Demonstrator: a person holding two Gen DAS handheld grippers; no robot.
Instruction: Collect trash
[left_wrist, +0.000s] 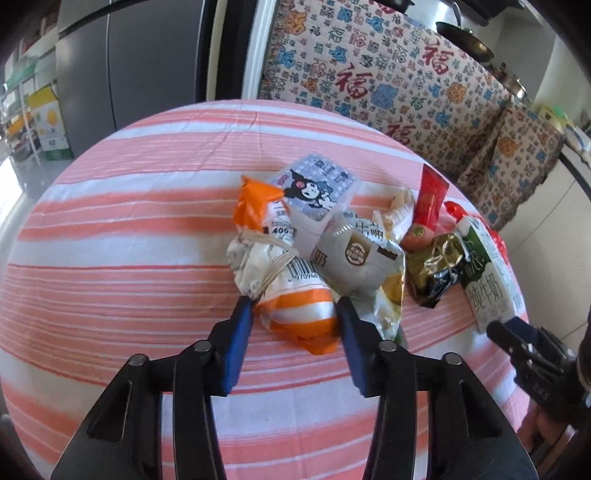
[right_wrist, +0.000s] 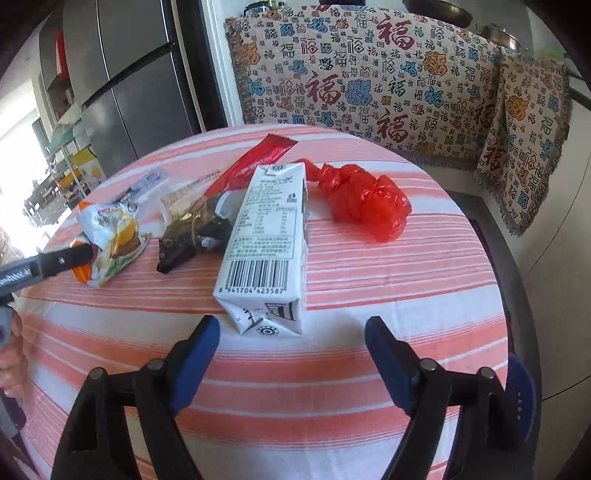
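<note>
Left tool (left_wrist: 295, 308) sits low over the striped desk (left_wrist: 129, 229), its blue fingers (left_wrist: 236, 347) on either side of the orange-and-white wrapper (left_wrist: 295, 317). The left finger tip touches the wrapper's crumpled edge, the right finger presses against it beside the silver packet (left_wrist: 365, 266), so the tool is pinching that wrapper. Right tool (right_wrist: 291, 332) hangs spread wide, both fingers clear of everything, with the near end of the white milk carton (right_wrist: 266, 240) lying just ahead of the gap, barcode side up. Nothing is gripped there.

Moving out from the left tool: the wrapper runs back into a white, string-tied bundle (left_wrist: 255, 266), and behind that a clear plastic tub with a cartoon lid (left_wrist: 314, 188) leans on the pile. To the right sits a dark gold foil wrapper (left_wrist: 436, 273), then a red stick packet (left_wrist: 430, 206) tilted upward. The milk carton lies at the desk's right edge in that view, with the right tool's tip just beside it.

From the right wrist view, a knotted red plastic bag (right_wrist: 362, 199) lies beyond the carton to the right, apart from it. Behind the desk, a patterned cloth (right_wrist: 369, 74) covers a bench, and a grey fridge (right_wrist: 122, 74) stands at far left.
</note>
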